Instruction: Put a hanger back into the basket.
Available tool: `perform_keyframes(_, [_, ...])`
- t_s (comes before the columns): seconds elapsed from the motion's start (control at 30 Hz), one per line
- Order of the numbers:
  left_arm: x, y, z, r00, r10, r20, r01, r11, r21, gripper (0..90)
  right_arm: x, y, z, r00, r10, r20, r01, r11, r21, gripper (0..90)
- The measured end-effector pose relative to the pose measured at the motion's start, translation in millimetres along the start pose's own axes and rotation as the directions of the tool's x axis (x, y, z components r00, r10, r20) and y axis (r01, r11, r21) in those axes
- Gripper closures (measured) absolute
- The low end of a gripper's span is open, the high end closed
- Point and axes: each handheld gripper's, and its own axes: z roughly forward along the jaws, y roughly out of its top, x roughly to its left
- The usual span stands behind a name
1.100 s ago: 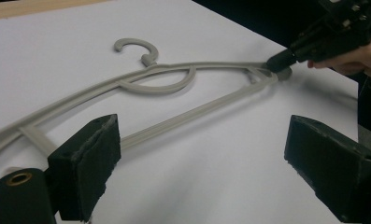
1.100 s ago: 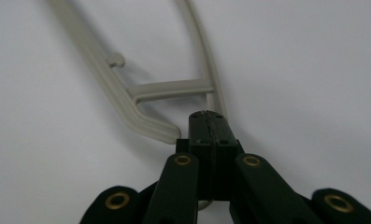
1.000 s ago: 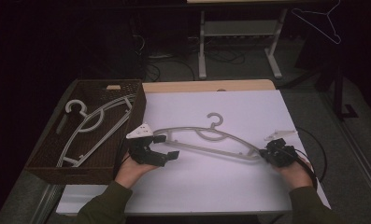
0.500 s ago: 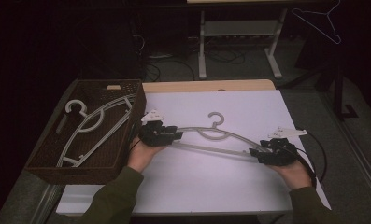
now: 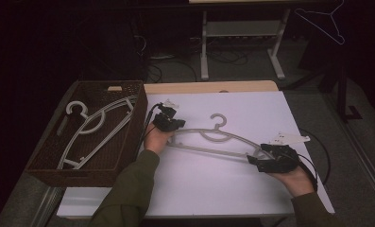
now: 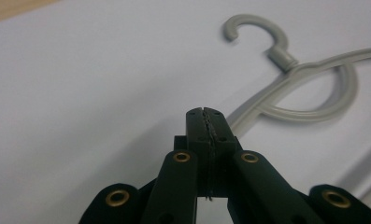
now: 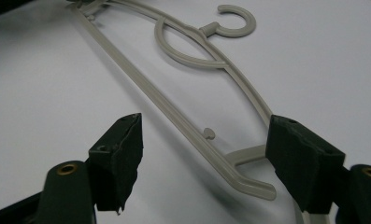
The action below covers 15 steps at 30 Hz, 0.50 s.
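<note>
Left gripper (image 5: 172,124) clenched on left tip of grey hanger (image 5: 223,139), jaws just closed, to carry it toward basket (image 5: 128,142). Right gripper (image 7: 204,156) released, jaws just opened, hanger's right end between pads untouched. Hanger flat on table (image 5: 251,189).

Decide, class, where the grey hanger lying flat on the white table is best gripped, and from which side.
Probably at an end of the hanger, where the shoulder and the straight lower bar meet in a thin, stiff corner. It lies flat, so come in low from beyond that tip, jaws astride it. The right gripper stands open around one such end; the left gripper is shut near the other end.
</note>
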Motion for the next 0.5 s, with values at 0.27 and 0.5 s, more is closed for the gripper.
perform_keyframes(0.27, [4.4,-3.2,10.4,0.9993,-0.031,-0.021,0.032,0.9979,0.056,90.0,1.0,-0.1,-2.1,1.0000,-0.001,0.002,0.001,1.000,-0.008,26.7])
perform_keyframes(0.5, [2.3,-9.3,5.5,0.9991,-0.041,-0.014,0.042,0.9925,0.115,90.0,1.5,0.8,-4.8,0.9998,-0.009,0.017,0.009,1.000,-0.029,27.2])
